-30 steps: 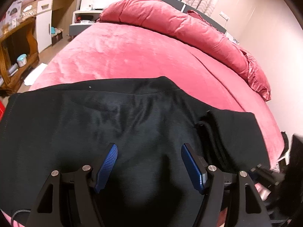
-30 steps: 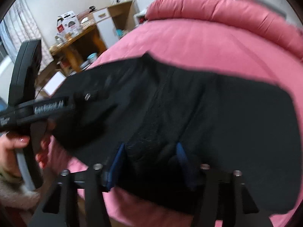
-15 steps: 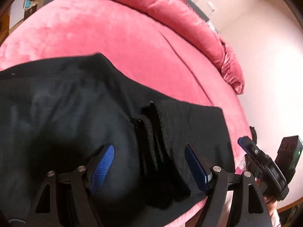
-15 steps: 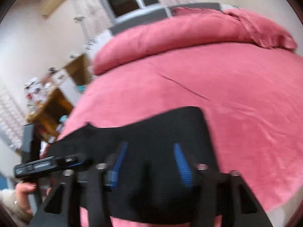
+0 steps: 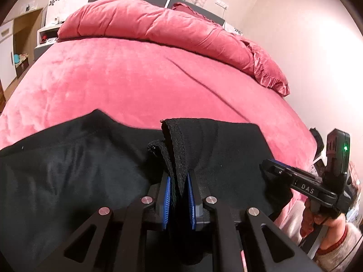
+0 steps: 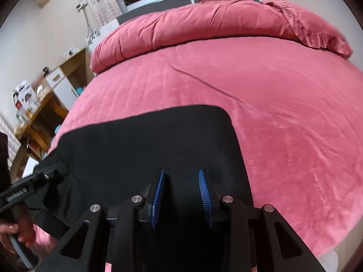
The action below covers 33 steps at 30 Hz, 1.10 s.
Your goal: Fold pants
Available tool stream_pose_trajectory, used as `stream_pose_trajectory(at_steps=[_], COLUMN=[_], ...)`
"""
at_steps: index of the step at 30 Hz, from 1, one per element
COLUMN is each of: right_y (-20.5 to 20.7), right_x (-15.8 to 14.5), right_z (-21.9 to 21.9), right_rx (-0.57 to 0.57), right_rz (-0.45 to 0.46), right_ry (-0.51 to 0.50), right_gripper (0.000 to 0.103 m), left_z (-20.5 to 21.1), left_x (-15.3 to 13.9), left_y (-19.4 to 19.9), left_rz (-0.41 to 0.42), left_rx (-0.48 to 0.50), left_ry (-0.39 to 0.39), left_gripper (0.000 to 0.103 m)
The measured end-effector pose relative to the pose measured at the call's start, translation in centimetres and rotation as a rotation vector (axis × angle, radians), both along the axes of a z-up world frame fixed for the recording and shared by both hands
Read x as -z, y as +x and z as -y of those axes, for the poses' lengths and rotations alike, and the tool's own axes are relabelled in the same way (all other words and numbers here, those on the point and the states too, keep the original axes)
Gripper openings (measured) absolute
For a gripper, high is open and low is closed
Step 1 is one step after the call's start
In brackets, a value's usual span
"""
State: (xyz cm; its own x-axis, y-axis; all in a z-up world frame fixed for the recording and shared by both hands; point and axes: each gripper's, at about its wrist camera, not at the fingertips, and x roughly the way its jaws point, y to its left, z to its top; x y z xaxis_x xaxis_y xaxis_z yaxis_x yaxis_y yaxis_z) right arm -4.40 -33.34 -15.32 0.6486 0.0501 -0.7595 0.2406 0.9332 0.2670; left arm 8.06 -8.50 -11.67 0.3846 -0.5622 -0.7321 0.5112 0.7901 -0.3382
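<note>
Black pants (image 5: 79, 170) lie spread over the near edge of a pink bed (image 5: 147, 79). My left gripper (image 5: 178, 176) is closing, and its blue pads pinch a raised fold of the pants (image 5: 177, 140) that stands up between them. In the right wrist view my right gripper (image 6: 181, 174) is also closing. Its pads still stand apart over the flat end of the pants (image 6: 136, 140), near a rounded corner, and no fabric is visibly pressed between them. A person's hand (image 5: 317, 217) holds the right tool, and another hand (image 6: 15, 233) holds the left.
A rolled pink duvet (image 5: 158, 25) and a pillow (image 6: 317, 34) lie along the headboard. Bare pink bedspread stretches beyond the pants. Wooden shelves and a desk with clutter (image 6: 38, 113) stand left of the bed. The bed's edge drops off at lower right (image 6: 329, 238).
The left jaws went from wide open to closed on a bunched fold of the pants. The right jaws narrowed. Both views swung toward the right end of the pants.
</note>
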Motion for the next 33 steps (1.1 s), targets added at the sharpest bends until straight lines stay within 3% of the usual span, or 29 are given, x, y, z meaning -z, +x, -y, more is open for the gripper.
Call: stream_pose_trajectory(at_steps=[3, 8, 14, 21, 26, 33], right_y=[0.3, 0.7, 0.3, 0.1, 0.0, 0.0], right_x=[1.6, 2.5, 2.4, 2.4, 2.3, 2.2], right_z=[-0.3, -1.3, -1.4, -1.6, -1.7, -1.7], right_rx=[-0.009, -0.028, -0.019, -0.01, -0.004, 0.0], right_rz=[-0.049, -0.048, -0.03, -0.019, -0.02, -0.023], right_ry=[-0.014, -0.087, -0.1, -0.107, -0.108, -0.089], right_gripper=[0.029, 0.029, 0.029, 0.03, 0.031, 0.037], left_z=[-0.1, 0.3, -0.9, -3.7, -6.3, -10.7], left_x=[2.7, 3.4, 3.5, 3.2, 3.2, 2.8], left_y=[-0.2, -0.6, 0.5, -0.9, -1.7, -2.5], left_rz=[-0.033, 0.053, 0.001, -0.025, -0.003, -0.003], left_rx=[-0.007, -0.017, -0.064, -0.096, -0.178, -0.271], left_ry=[0.074, 0.147, 0.092, 0.062, 0.135, 0.084], left_gripper=[0.014, 0.038, 0.053, 0.055, 0.052, 0.052])
